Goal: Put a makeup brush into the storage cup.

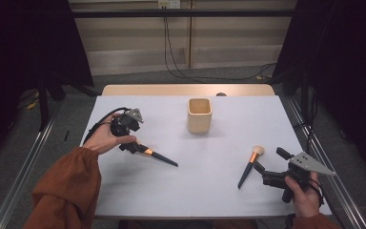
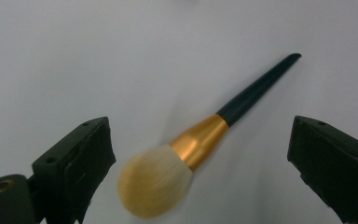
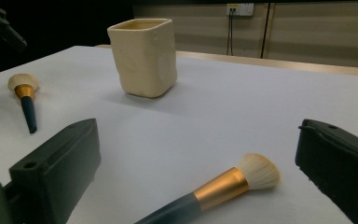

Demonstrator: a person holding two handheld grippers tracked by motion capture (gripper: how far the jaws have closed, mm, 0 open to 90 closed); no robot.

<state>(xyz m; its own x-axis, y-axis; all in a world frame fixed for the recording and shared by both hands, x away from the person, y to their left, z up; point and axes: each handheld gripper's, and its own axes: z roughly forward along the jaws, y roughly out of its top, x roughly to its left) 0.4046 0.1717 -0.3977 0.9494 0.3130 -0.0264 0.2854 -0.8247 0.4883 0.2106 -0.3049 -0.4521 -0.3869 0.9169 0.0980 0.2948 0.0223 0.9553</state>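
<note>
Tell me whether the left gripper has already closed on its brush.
No: in the left gripper view the left gripper stands open, its jaws wide on either side of the brush, touching neither.

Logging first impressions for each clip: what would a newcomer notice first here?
Two makeup brushes lie on the white table, each framed by open jaws: the left brush under the left gripper, the right brush before the right gripper. A cream cup stands upright between them, farther back.

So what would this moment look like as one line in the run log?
left claw: open over left makeup brush | right claw: open by right makeup brush | cream cup: upright, mid-table
</note>
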